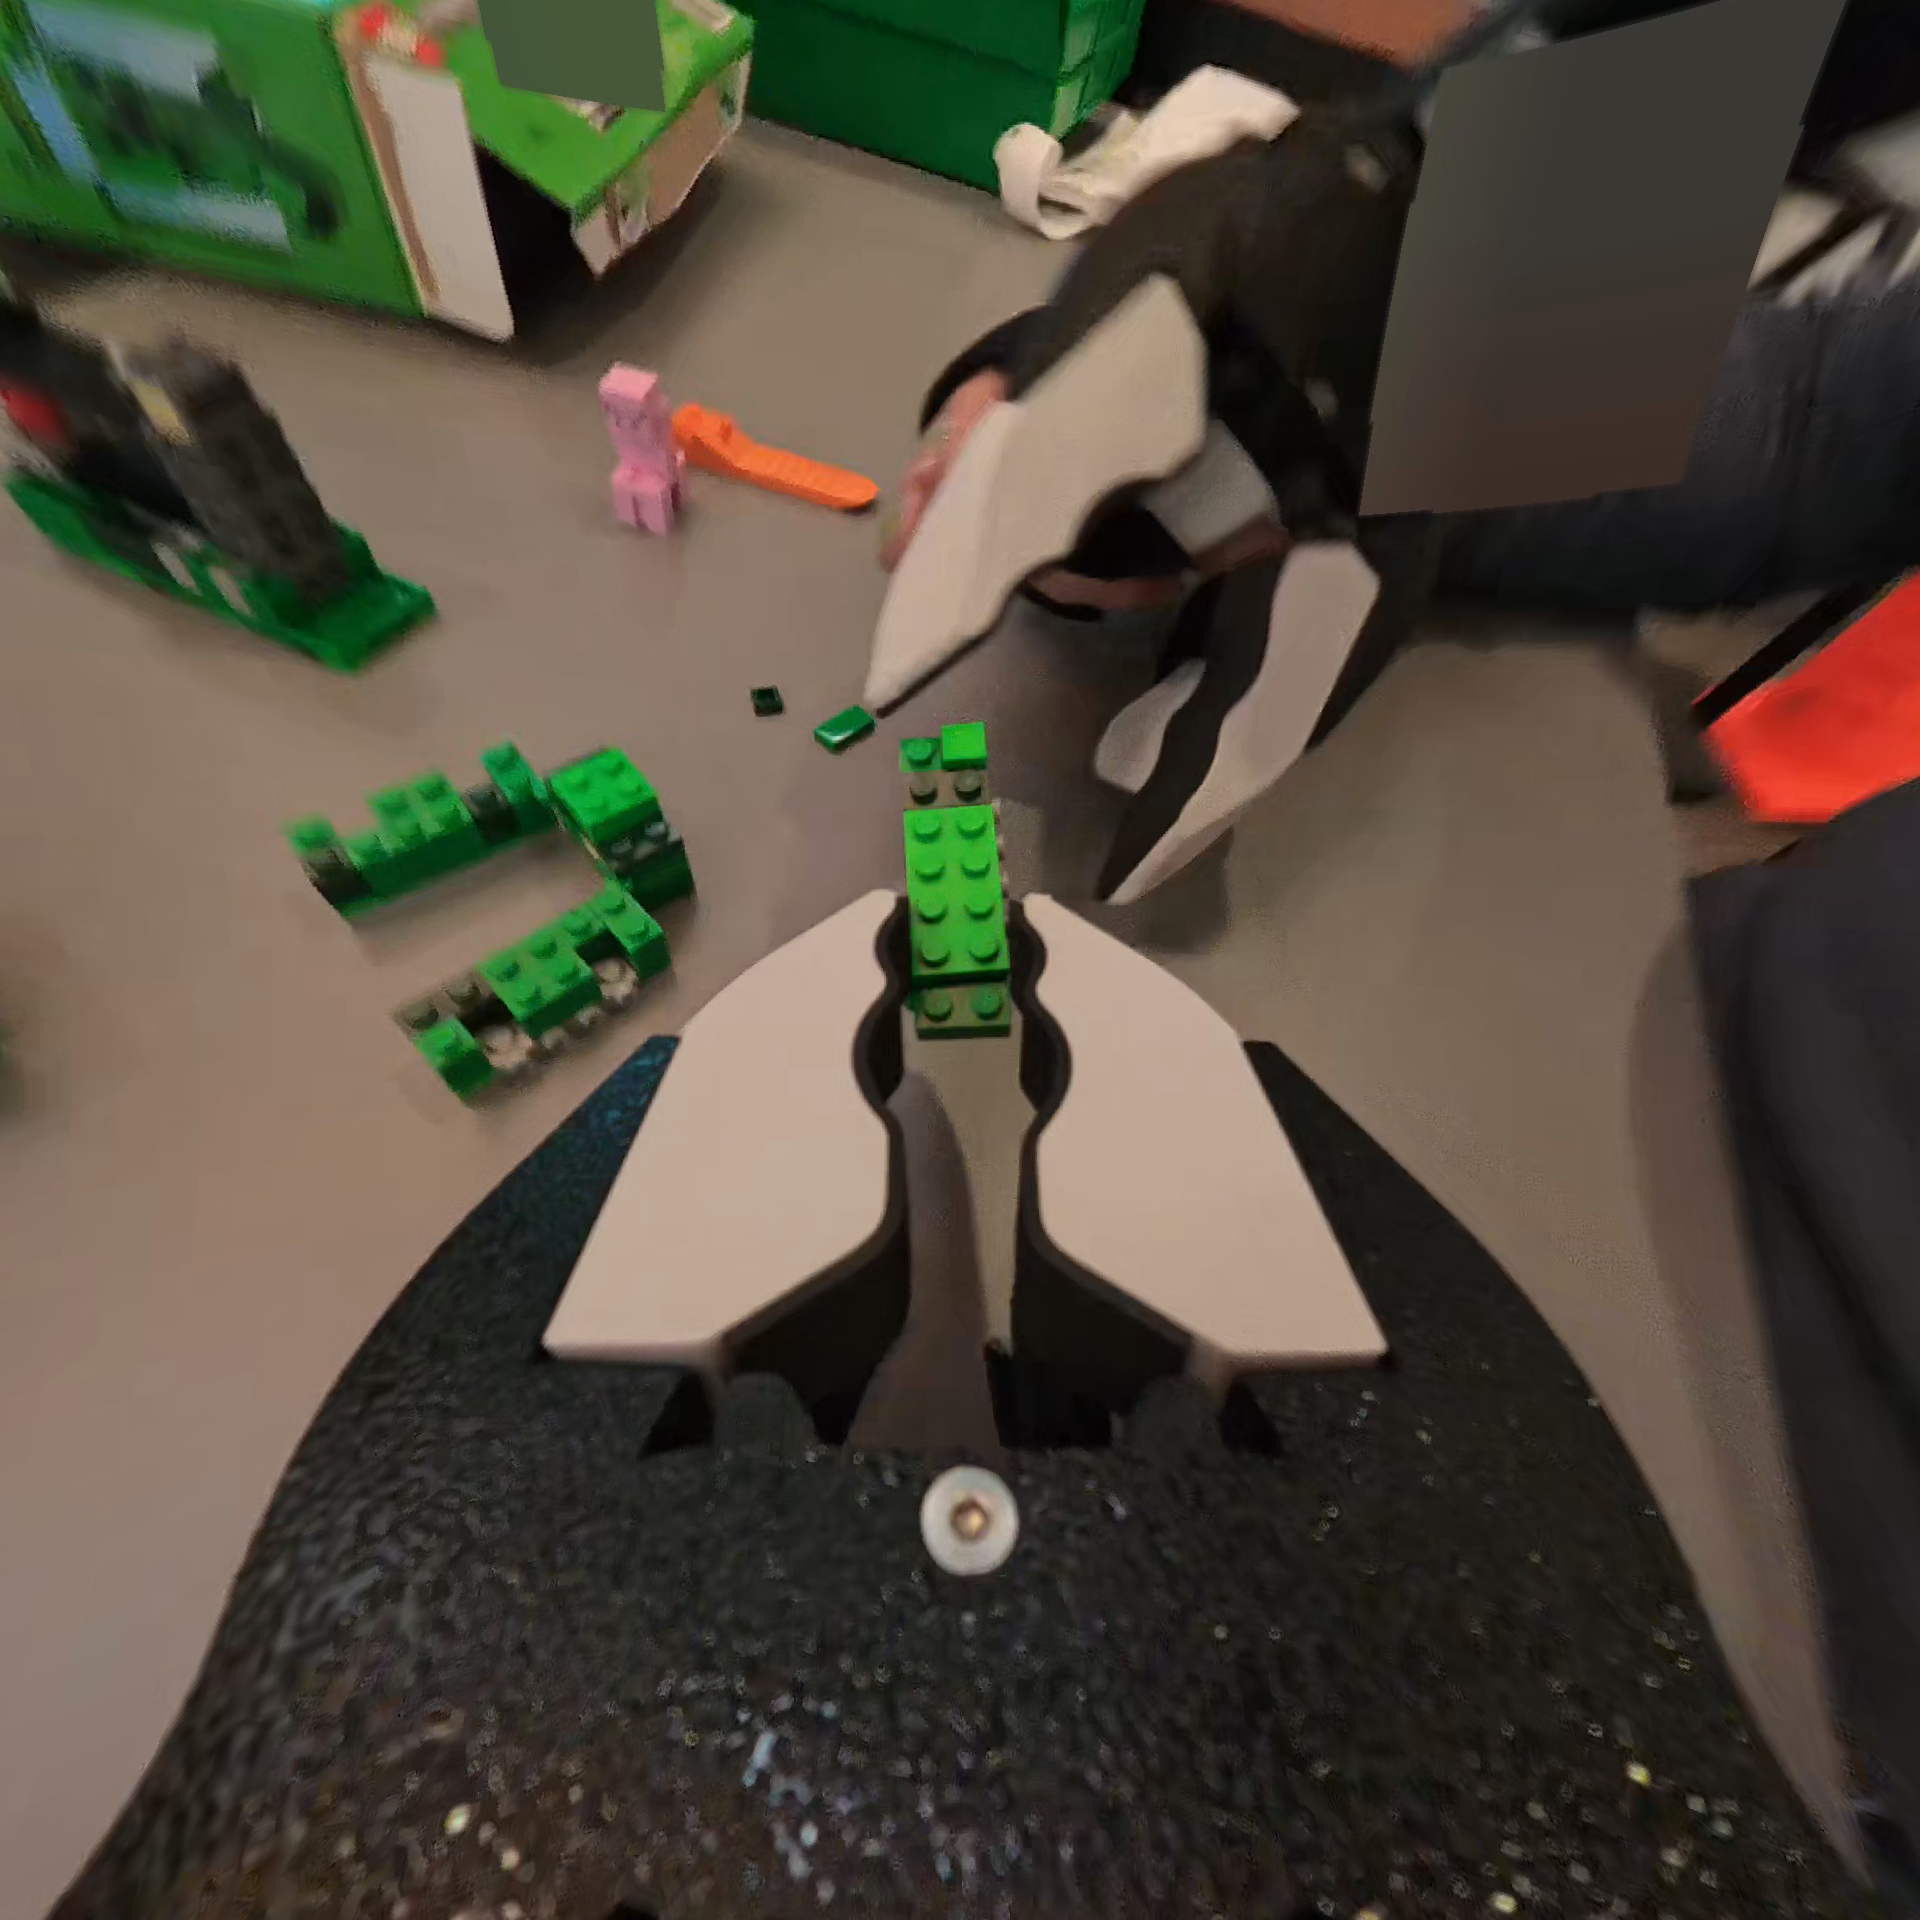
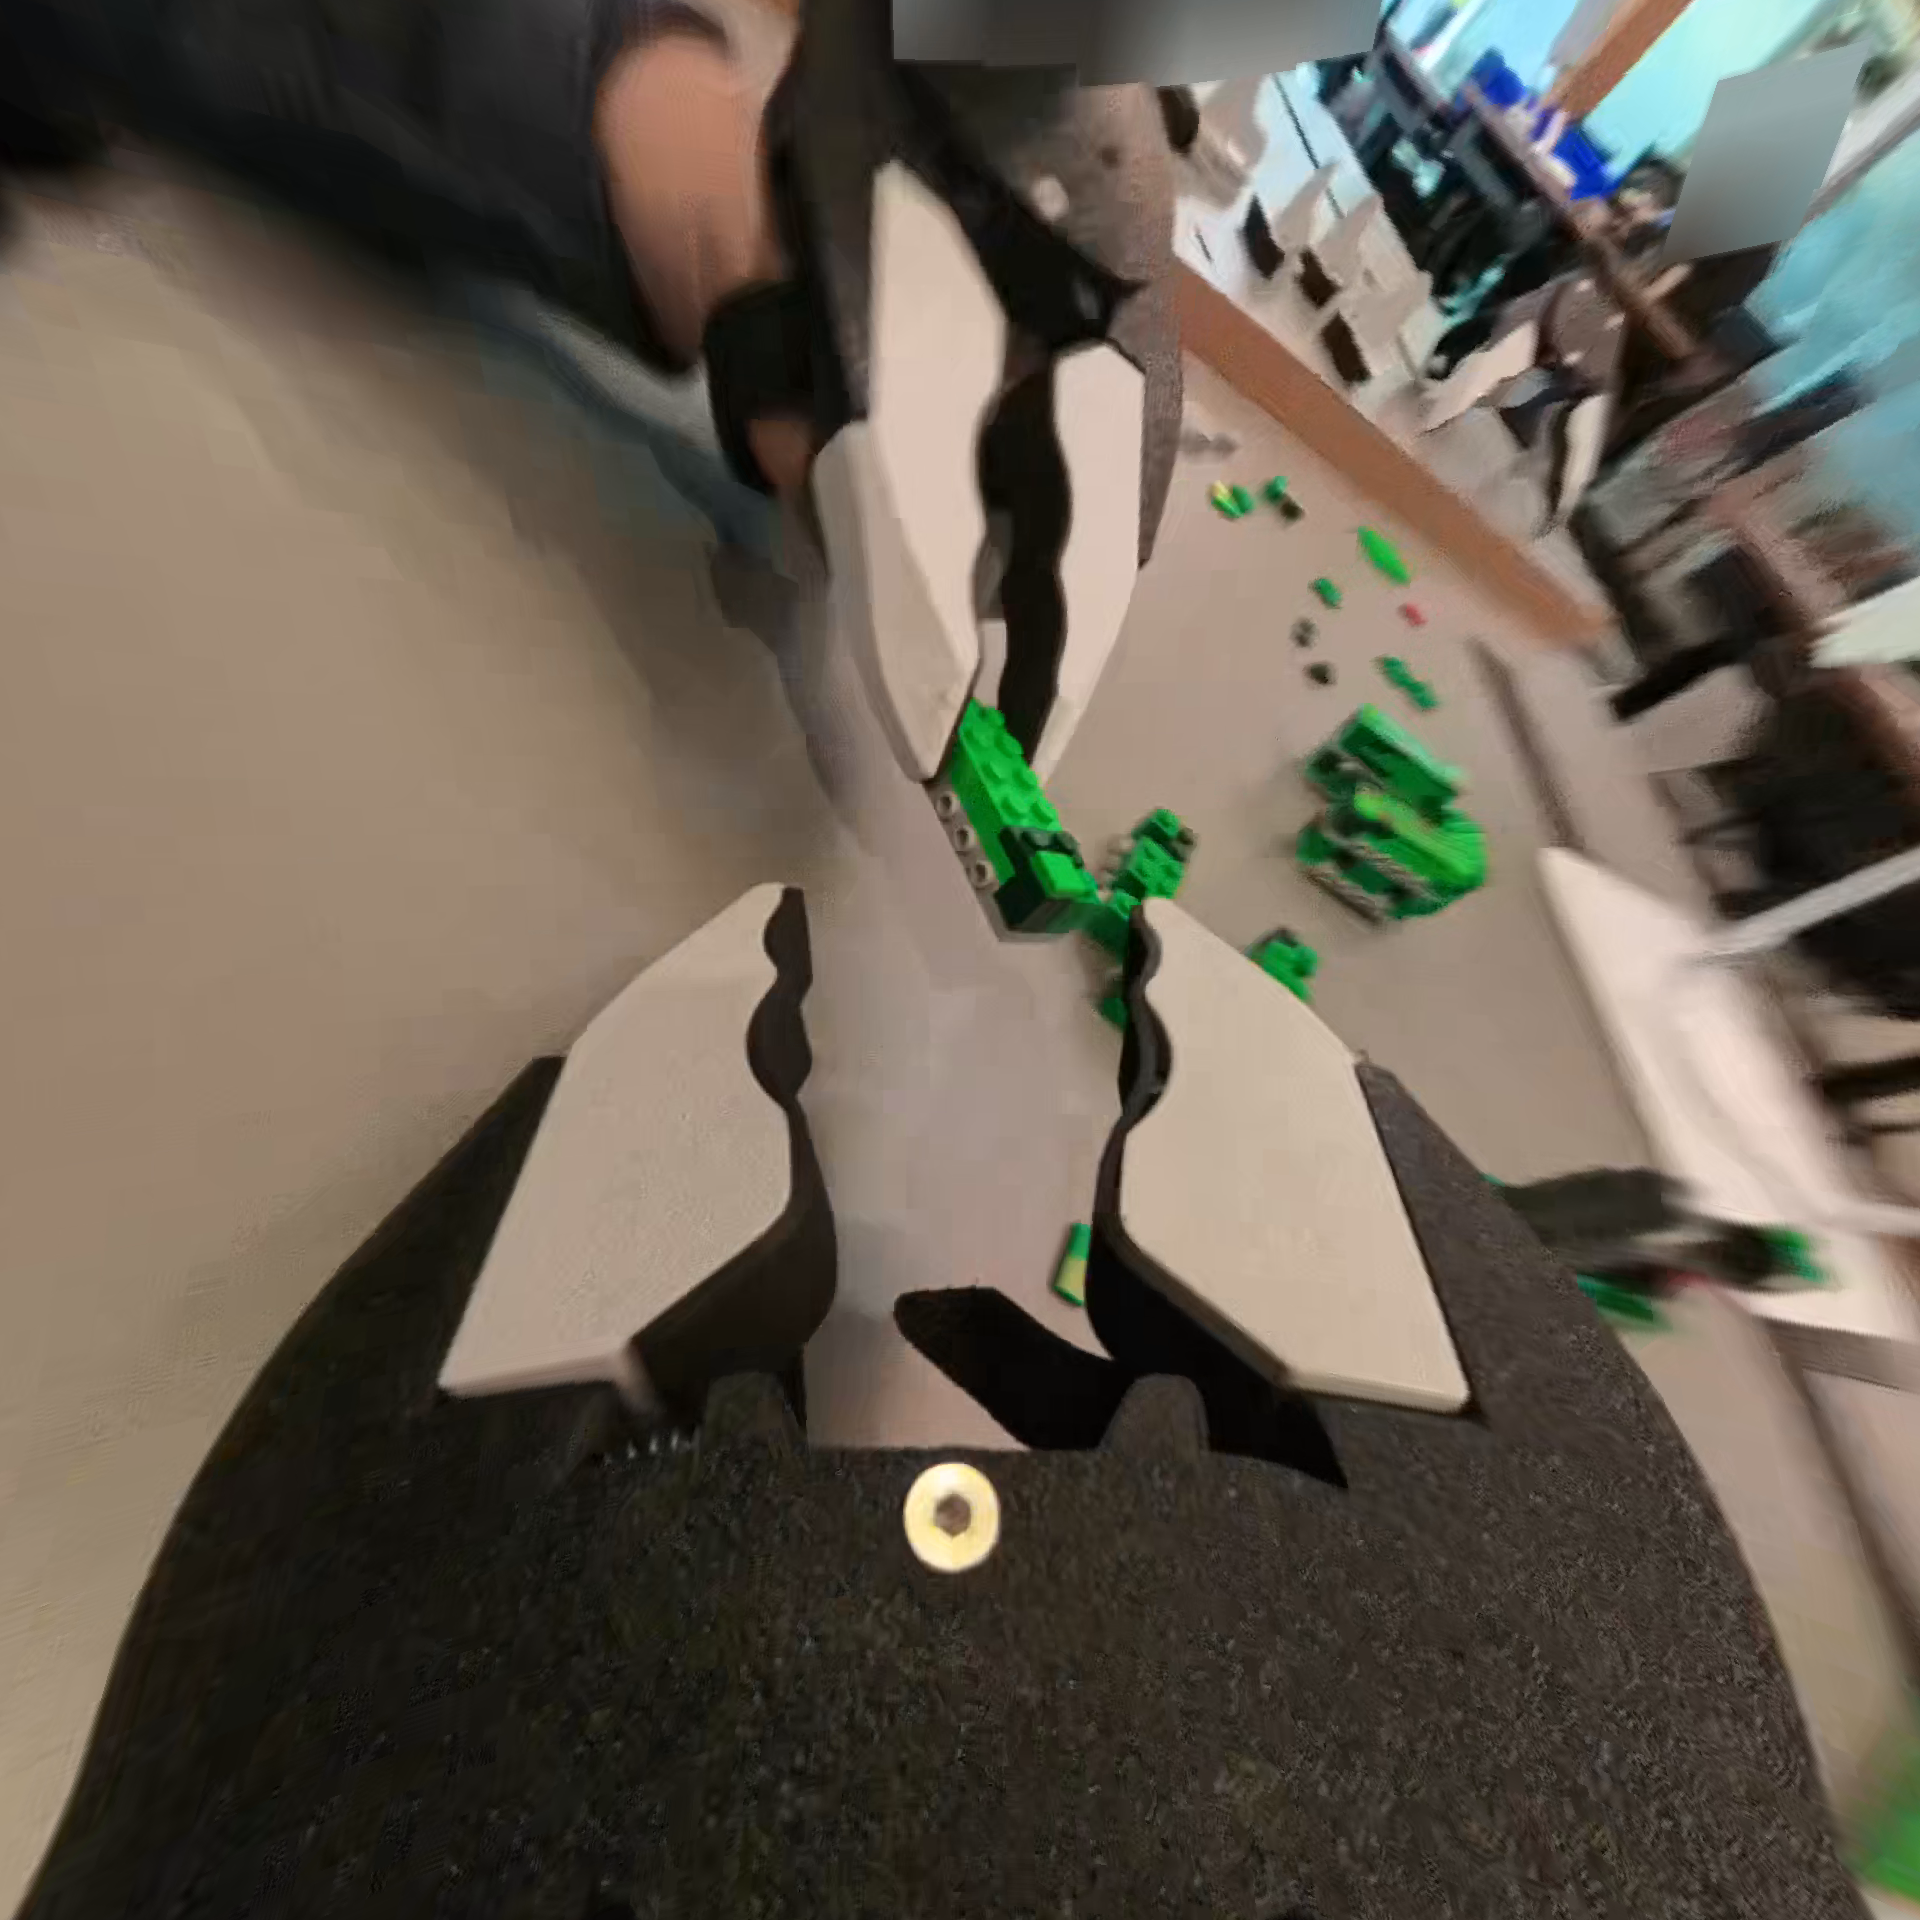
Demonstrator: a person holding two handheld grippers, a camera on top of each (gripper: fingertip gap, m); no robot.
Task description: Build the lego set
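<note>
My left gripper (image 1: 961, 914) is shut on a long green brick assembly (image 1: 958, 894) with grey studs at its far end, held above the grey floor. In the right wrist view the left gripper (image 2: 987, 764) comes down from the top, clamping the same assembly (image 2: 1003, 821). My right gripper (image 2: 964, 902) is open and empty, just short of the assembly's free end. In the left wrist view the right gripper (image 1: 997, 800) straddles the far end, one fingertip by a small green tile (image 1: 844, 727). A green U-shaped build (image 1: 520, 894) lies to the left.
A pink pig figure (image 1: 644, 447) and an orange brick separator (image 1: 774, 462) lie farther back. A dark build on a green base (image 1: 208, 499) stands at left, green boxes (image 1: 208, 135) behind. Loose green pieces (image 2: 1330, 592) and a green build (image 2: 1392, 821) lie on the floor.
</note>
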